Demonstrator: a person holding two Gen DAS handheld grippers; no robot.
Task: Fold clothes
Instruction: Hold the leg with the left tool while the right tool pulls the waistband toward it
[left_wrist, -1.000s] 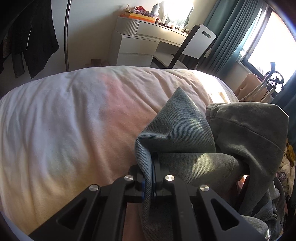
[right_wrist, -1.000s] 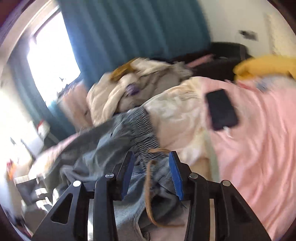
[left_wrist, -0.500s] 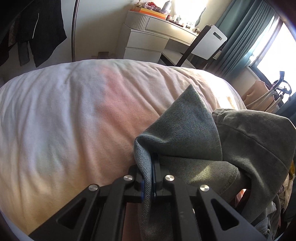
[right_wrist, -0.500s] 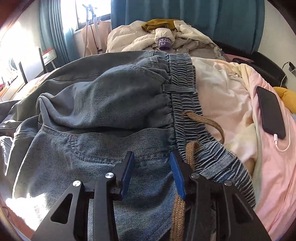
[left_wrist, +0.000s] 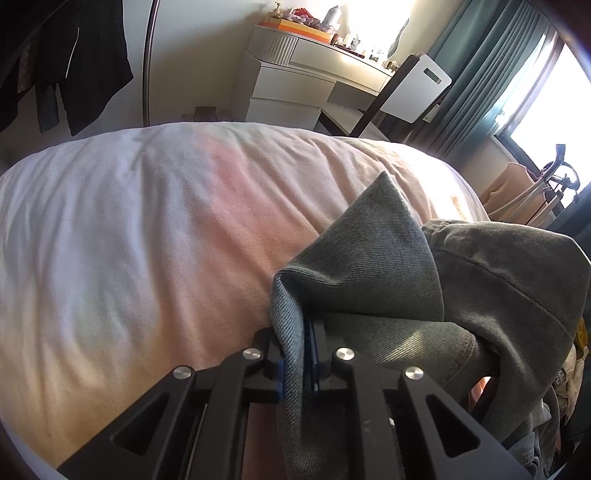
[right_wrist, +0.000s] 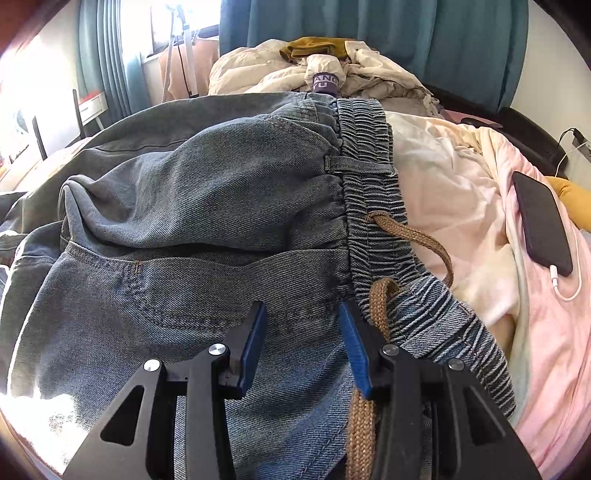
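A bed (left_wrist: 155, 236) with a pale pink and cream cover fills both views, sunlit at its far edge. Beyond its far edge in the left wrist view stand a white dressing table (left_wrist: 314, 70) cluttered with small items, a chair (left_wrist: 413, 88) with a white back, teal curtains (left_wrist: 480, 74) beside a bright window, and dark clothes (left_wrist: 70, 62) hanging on the wall at the left. In the right wrist view a heap of cream laundry (right_wrist: 314, 74) lies at the head of the bed, and a black phone (right_wrist: 541, 221) on a white cable rests near the right edge.

The jeans (right_wrist: 207, 206) lie across the middle of the bed, their elastic waistband (right_wrist: 373, 192) and brown drawstring (right_wrist: 410, 236) toward the phone side.

The left gripper (left_wrist: 301, 350) tilts steeply down, a fold of the jeans' grey-blue denim standing between its blue pads; its jaws are opening, the cloth apparently no longer pressed. The right gripper (right_wrist: 303, 332) also points steeply down over the denim just beside the waistband, jaws spread, nothing held, the drawstring passing beside its right finger
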